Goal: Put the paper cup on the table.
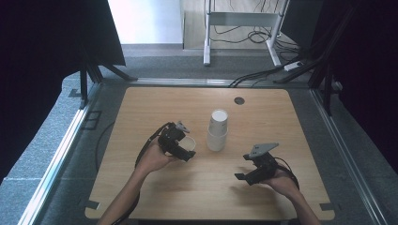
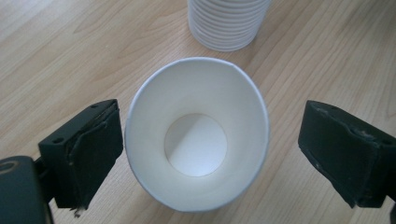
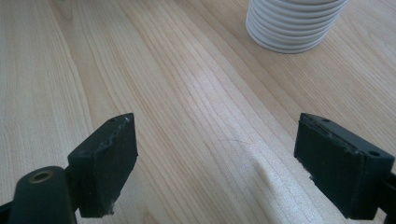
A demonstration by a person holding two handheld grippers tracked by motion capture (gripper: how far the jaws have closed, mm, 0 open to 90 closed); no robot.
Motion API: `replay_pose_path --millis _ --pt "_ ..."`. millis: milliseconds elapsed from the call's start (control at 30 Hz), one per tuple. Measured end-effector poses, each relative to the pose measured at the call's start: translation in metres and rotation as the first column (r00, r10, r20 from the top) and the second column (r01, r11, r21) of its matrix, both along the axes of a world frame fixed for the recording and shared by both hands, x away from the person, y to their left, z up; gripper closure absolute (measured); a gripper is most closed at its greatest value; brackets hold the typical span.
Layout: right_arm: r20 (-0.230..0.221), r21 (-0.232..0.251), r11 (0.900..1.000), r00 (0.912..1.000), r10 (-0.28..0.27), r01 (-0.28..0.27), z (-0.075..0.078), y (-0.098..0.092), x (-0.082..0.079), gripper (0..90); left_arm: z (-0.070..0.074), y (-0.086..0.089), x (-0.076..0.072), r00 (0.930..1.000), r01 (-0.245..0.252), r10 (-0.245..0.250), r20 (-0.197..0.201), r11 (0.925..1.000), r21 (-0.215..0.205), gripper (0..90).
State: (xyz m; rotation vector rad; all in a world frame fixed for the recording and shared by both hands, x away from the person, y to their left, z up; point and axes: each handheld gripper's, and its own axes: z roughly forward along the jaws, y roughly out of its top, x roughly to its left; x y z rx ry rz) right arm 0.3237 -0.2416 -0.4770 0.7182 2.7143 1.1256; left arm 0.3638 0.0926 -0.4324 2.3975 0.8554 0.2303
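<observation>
Left gripper view: a white paper cup (image 2: 196,140) stood upright between my spread jaws.
My left gripper (image 1: 184,149) gripped nothing; the cup sat on the table (image 1: 155,187) beside the cup stack (image 1: 218,131). My right gripper (image 1: 248,171) was open, empty.

No lettering, label, brand mark, number or sign can be read on anything here. The single paper cup (image 2: 196,140) is plain white inside and along its rim, the stack of cups (image 1: 217,130) shows bare white walls and ribbed rims, and the wooden table (image 1: 141,187) carries grain alone. The black pads (image 3: 109,161) of the handheld tools bear screw holes and wear, with no marking.
</observation>
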Motion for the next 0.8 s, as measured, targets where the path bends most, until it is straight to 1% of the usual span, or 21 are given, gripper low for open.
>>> replay_pose_path --millis 167,200,233,433,500,567,633,667,800 --pt "0.007 0.004 1.000 0.9999 -0.008 0.008 0.000 0.000 0.000 13.0 0.001 0.001 -0.004 0.9996 -0.006 0.006 0.027 0.9998 -0.021 3.1" --pt "0.010 0.004 1.000 0.9999 -0.011 0.011 -0.001 0.000 0.000 13.0 0.001 0.002 -0.005 0.9991 -0.010 0.011 0.040 0.9994 -0.034 2.8" --pt "0.010 0.004 1.000 0.9999 -0.011 0.011 -0.001 0.000 0.000 13.0 0.001 0.002 -0.005 0.9991 -0.010 0.011 0.040 0.9994 -0.034 2.8" --pt "0.019 0.003 1.000 0.9997 -0.015 0.015 -0.002 -0.001 -0.001 12.8 0.001 0.004 -0.010 0.9971 -0.015 0.020 0.073 0.9977 -0.065 1.8" --pt "0.021 0.005 1.000 0.9996 -0.018 0.018 -0.002 -0.001 -0.001 12.8 0.002 0.005 -0.013 0.9953 -0.015 0.023 0.094 0.9967 -0.080 1.6" --pt "0.023 0.006 1.000 0.9996 -0.019 0.019 -0.001 -0.001 -0.001 12.8 0.002 0.006 -0.014 0.9946 -0.016 0.024 0.101 0.9962 -0.085 1.3" --pt "0.026 0.006 1.000 0.9993 -0.026 0.026 -0.002 -0.002 -0.001 12.8 0.003 0.007 -0.017 0.9918 -0.015 0.027 0.125 0.9954 -0.094 0.8" --pt "0.026 0.006 1.000 0.9993 -0.026 0.026 -0.002 -0.002 -0.001 12.8 0.003 0.007 -0.017 0.9918 -0.015 0.027 0.125 0.9954 -0.094 0.4" --pt "0.026 0.006 0.999 0.9991 -0.034 0.034 -0.003 -0.002 0.000 12.8 0.004 0.007 -0.021 0.9885 -0.015 0.031 0.148 0.9941 -0.107 0.1"
